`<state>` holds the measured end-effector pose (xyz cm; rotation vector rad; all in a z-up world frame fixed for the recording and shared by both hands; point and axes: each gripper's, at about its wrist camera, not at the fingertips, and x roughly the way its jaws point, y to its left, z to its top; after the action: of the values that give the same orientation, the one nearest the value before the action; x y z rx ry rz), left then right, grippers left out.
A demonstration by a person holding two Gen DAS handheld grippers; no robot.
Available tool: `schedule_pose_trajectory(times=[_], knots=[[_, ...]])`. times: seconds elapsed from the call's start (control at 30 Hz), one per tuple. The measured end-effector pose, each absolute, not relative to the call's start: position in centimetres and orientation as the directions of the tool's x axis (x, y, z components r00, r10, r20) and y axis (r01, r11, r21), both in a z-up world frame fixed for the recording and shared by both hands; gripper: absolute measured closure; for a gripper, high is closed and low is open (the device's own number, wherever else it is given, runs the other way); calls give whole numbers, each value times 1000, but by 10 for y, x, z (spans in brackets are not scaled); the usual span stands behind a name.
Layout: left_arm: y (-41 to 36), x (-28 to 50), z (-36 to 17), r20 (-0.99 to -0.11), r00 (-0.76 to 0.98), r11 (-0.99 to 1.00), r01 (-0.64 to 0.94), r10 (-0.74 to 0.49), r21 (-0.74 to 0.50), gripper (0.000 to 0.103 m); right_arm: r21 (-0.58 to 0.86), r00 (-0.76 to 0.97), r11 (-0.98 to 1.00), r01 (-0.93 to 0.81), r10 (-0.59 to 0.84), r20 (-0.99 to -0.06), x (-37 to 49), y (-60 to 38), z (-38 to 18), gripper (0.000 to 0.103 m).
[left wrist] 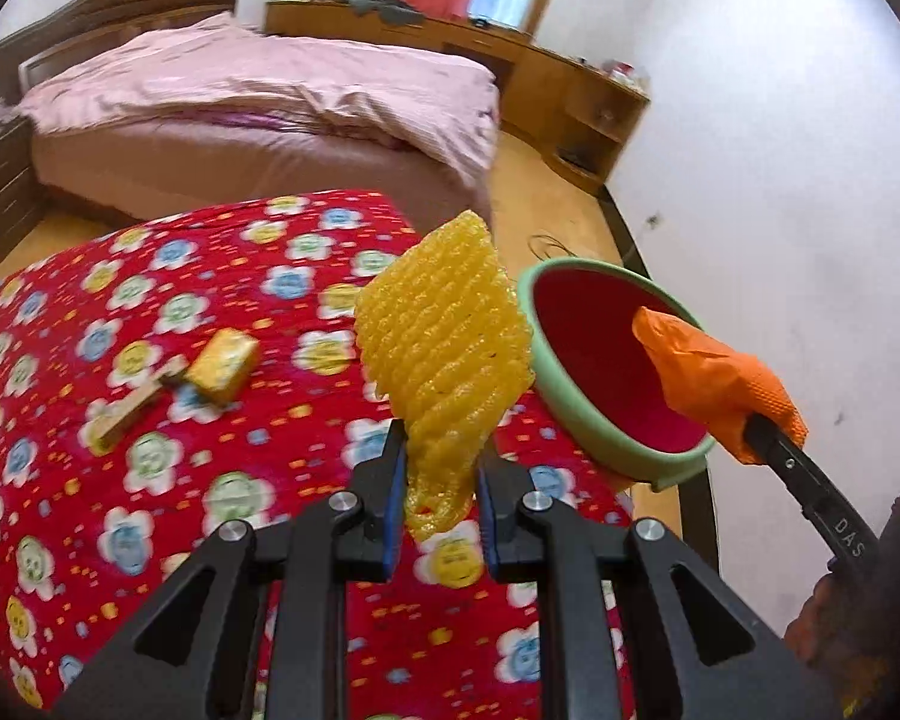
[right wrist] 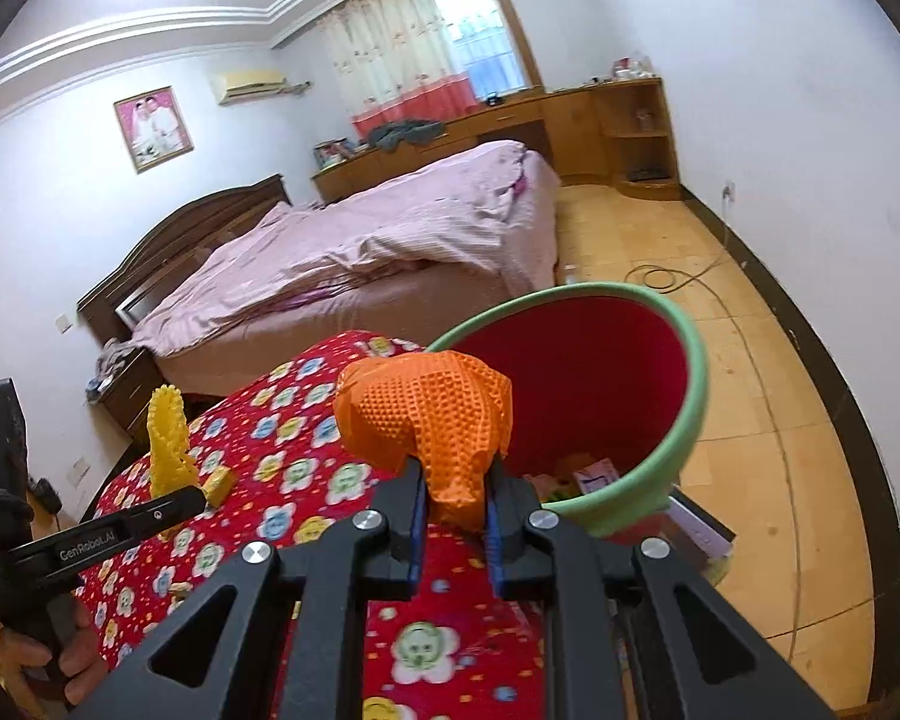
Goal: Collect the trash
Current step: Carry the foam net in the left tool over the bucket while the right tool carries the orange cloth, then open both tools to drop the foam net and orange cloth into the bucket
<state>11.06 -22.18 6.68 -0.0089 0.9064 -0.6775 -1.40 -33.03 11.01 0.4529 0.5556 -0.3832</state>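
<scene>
Floral red cloth (left wrist: 150, 420), right gripper (left wrist: 744, 420) marked "DAS", left gripper (right wrist: 195, 495) "GenRobot.AI"

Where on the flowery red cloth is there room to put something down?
The red cloth is bare left of the left gripper and along its far edge toward the bed. It is crowded near the yellow box, the wooden piece and the green bin.

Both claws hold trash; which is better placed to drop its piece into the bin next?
Right, probably: the right claw holds the orange glove at the green bin rim; the left claw's yellow foam net sits further back.
</scene>
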Motion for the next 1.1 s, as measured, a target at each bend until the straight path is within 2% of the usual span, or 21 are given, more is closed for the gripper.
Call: schedule_pose_trajectory(times=[0.67,0.73,0.8,0.9,1.1], knots=[[-357,109,44,-761,309,673,707,-571,-218,83,333,746,778,533,-246,-619,-14,-397,77,84],[-366,110,42,-763,305,665,717,-569,-210,79,334,743,776,535,-244,-623,-11,-401,75,80],[-371,110,41,-765,308,661,724,-565,-197,67,342,744,773,535,-238,-625,-9,-405,73,76],[-376,110,40,-761,318,659,729,-565,-185,57,358,747,765,536,-231,-623,-8,-409,70,73],[-375,112,40,-754,332,668,721,-566,-184,54,379,756,758,531,-221,-617,-9,-413,66,59]])
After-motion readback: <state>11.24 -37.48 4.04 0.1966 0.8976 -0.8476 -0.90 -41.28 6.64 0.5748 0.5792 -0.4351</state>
